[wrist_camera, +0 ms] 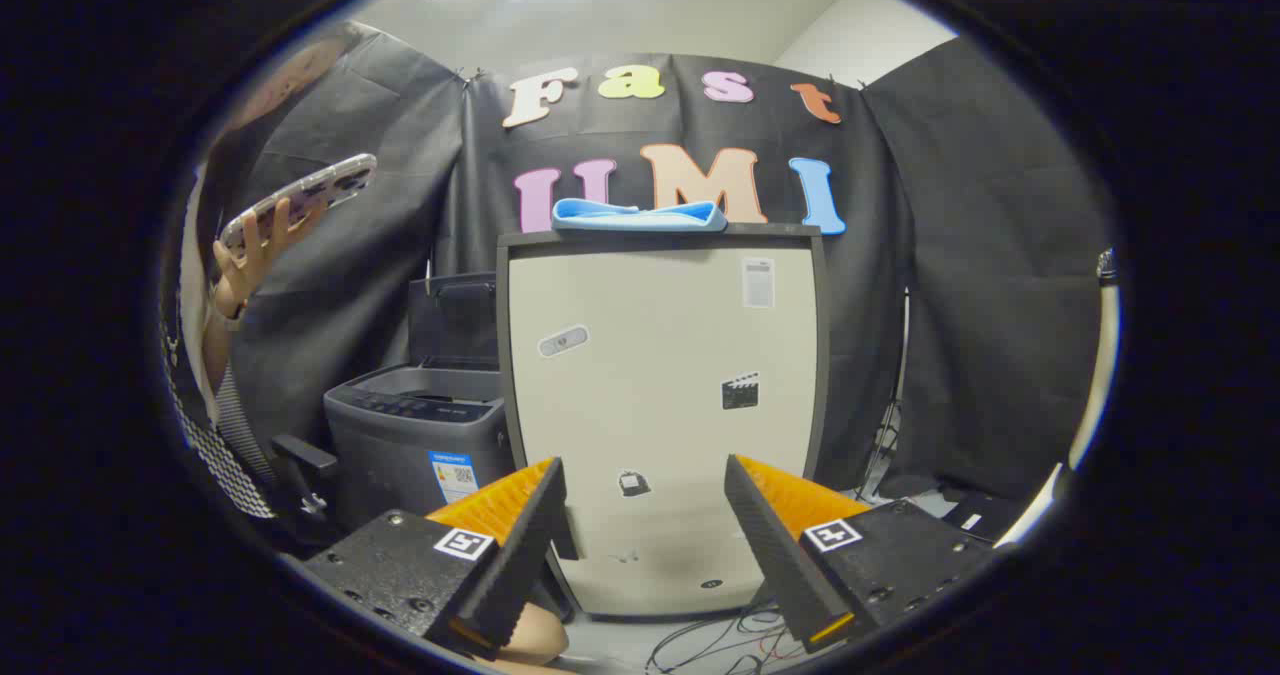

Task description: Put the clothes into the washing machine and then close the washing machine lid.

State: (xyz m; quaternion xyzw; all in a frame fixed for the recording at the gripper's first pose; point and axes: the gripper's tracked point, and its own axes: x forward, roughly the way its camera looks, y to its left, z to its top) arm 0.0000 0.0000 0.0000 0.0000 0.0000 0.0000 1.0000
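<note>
A light blue folded cloth (640, 215) lies on top of a tall cream cabinet (665, 405) that stands straight ahead, well beyond my fingers. To the cabinet's left stands a grey top-loading washing machine (415, 435) with its dark lid (452, 317) raised upright at the back. My gripper (645, 480) is open, the fingers spread wide with nothing between them, low down in front of the cabinet's lower half.
A person stands beside the washing machine's far side, a raised hand (250, 255) holding a phone (300, 200). Cables (720, 640) lie on the floor at the cabinet's foot. More cables and dark items (960, 510) sit to the cabinet's right.
</note>
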